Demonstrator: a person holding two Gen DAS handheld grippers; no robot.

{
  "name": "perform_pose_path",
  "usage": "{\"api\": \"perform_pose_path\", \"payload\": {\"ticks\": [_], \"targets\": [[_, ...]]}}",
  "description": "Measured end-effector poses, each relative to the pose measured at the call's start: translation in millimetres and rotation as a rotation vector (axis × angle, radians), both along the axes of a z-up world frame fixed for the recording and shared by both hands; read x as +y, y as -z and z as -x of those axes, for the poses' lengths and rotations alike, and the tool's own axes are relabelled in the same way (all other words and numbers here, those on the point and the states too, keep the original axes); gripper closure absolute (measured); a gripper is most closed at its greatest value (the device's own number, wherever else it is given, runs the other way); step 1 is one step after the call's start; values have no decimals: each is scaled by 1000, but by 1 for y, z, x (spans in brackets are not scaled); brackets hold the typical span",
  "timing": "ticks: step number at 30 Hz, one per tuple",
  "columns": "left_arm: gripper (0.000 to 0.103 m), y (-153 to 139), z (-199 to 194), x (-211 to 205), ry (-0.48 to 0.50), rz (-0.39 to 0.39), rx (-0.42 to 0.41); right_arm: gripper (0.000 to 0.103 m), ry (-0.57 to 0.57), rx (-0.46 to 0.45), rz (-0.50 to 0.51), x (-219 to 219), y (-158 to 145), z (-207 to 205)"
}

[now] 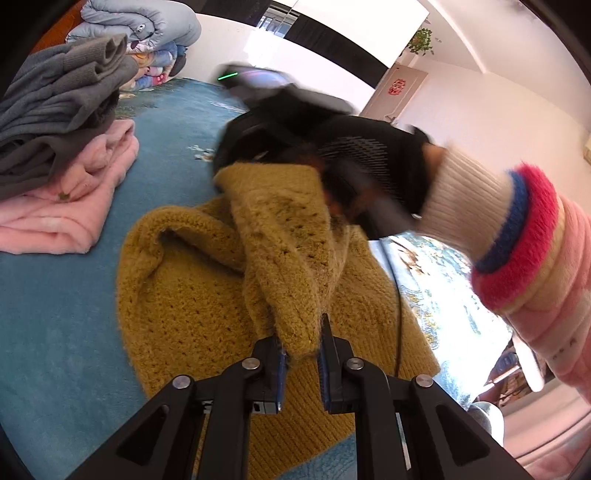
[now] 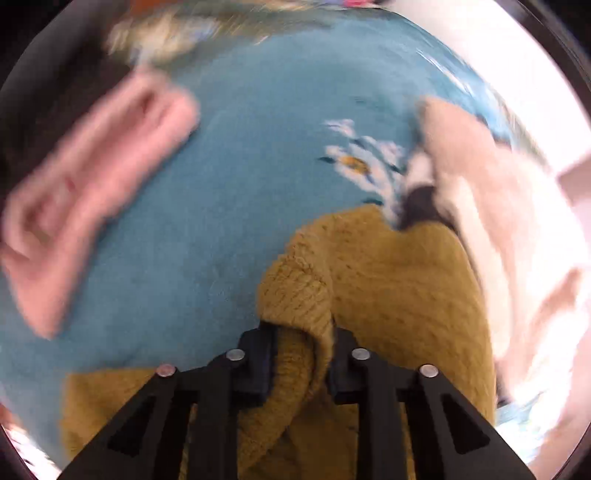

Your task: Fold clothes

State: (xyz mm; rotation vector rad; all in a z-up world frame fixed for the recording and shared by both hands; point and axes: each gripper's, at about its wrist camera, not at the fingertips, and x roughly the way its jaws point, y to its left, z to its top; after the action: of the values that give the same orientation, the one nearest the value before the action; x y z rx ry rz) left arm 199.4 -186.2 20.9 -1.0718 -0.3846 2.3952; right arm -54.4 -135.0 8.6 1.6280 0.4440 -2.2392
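Note:
A mustard-yellow knitted sweater (image 1: 207, 302) lies on a blue bed cover (image 1: 55, 332). My left gripper (image 1: 301, 343) is shut on a raised fold of the sweater, lifted off the bed. In the left wrist view the right gripper (image 1: 295, 110), blurred and black, is held by a gloved hand over the far end of that same fold. In the right wrist view my right gripper (image 2: 303, 332) is shut on a thick rolled edge of the sweater (image 2: 388, 295), close above the bed cover (image 2: 221, 184). That view is motion-blurred.
A folded pink garment (image 1: 74, 199) with grey clothes (image 1: 55, 110) stacked on it lies at the left; it also shows blurred in the right wrist view (image 2: 92, 177). Bundled quilts (image 1: 147, 29) sit at the back. A pale garment (image 2: 480, 203) lies right of the sweater.

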Motion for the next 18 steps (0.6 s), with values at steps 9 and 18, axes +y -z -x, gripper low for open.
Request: {"api": "perform_pose_path", "payload": {"ticks": [9,18], "targets": [[93,-97,16,-4,-173,215,275,90,394,149,831,189,-121,-19],[93,-299,-11,10,-250,261,751,90,345,606,1021,275,-312,-128]]}}
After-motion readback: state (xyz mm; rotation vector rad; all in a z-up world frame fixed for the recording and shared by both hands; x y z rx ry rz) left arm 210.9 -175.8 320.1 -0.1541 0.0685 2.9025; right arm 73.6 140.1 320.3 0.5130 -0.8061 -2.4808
